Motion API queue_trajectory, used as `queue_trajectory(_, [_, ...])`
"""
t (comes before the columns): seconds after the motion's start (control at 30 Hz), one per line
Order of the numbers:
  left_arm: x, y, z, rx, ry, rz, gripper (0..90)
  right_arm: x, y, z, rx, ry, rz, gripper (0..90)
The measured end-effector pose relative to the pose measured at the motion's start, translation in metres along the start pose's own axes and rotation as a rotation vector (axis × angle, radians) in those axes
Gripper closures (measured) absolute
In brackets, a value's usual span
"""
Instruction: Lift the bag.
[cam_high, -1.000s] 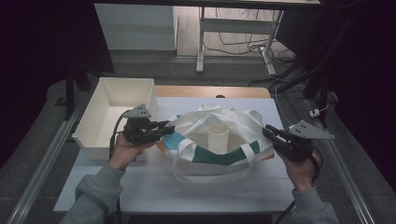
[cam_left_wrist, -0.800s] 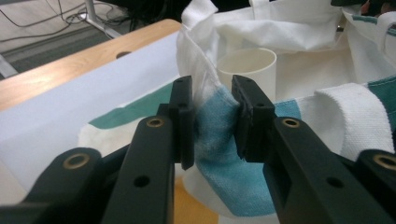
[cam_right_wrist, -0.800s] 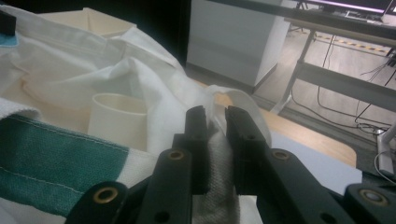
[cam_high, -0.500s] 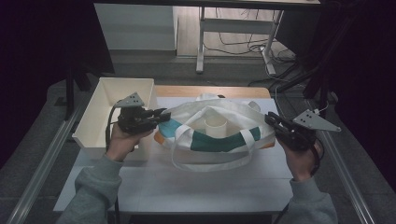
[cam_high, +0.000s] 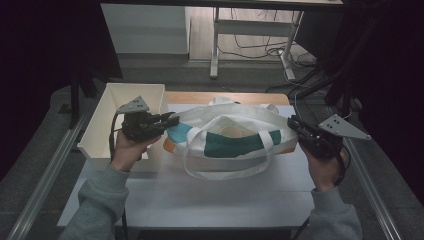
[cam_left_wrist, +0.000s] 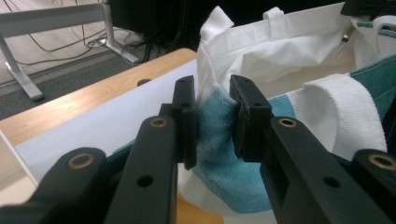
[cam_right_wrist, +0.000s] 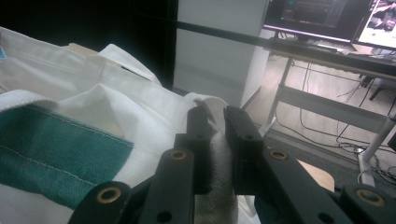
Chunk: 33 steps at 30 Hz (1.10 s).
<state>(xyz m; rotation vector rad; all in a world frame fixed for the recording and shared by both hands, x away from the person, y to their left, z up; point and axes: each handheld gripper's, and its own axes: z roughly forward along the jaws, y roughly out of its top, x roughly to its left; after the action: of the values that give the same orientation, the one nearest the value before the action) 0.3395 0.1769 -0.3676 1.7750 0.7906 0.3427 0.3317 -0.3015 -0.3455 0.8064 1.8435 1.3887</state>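
while the tote bag (cam_high: 235, 140) is held stretched between both hands above the white table (cam_high: 200, 200), the step in hand appears to be spreading or lifting it by its two ends. nearest the camera, grey sleeves and forearms are seen coming in from the bottom of the high view. the left gripper (cam_high: 172, 120) is clamped on the bag's left end, where a fold of light blue cloth (cam_left_wrist: 212, 140) is pinched between its jaws, which are kept only a cloth's thickness apart. the right gripper (cam_high: 292, 122) is closed likewise on the right end, a fold of white fabric (cam_right_wrist: 212, 154) being squeezed between its nearly closed jaws. the bag's mouth is held open and its white handle loop (cam_high: 225, 172) is left hanging toward the person. beside the left hand, an open white box (cam_high: 100, 125) is set on the table's left edge. beyond the bag, a wooden strip (cam_high: 190, 97) is seen. the next move is judged to call for even tension, so that neither fold slips out.
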Motion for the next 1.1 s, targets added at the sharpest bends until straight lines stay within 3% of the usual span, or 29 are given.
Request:
queue_trajectory(0.3, [-0.001, 0.022, -0.022, -0.082, 0.020, 0.020, 73.3, -0.005, 0.023, -0.011, -0.090, -0.041, -0.015, 80.5])
queue_trajectory(0.4, [0.000, 0.023, -0.021, -0.080, 0.019, 0.022, 73.4, -0.006, 0.031, -0.013, -0.110, -0.046, -0.025, 80.5])
queue_trajectory(0.63, [0.011, 0.007, 0.005, 0.003, 0.031, -0.017, 73.4, -0.011, 0.016, 0.008, -0.012, -0.057, -0.020, 80.4])
queue_trajectory(0.83, [0.013, -0.007, 0.029, 0.106, 0.056, -0.015, 73.2, -0.020, -0.010, 0.030, 0.086, -0.062, 0.001, 80.4])
queue_trajectory(1.1, [0.006, -0.019, 0.036, 0.149, 0.053, -0.007, 72.2, -0.020, -0.042, 0.036, 0.147, -0.043, 0.029, 80.3])
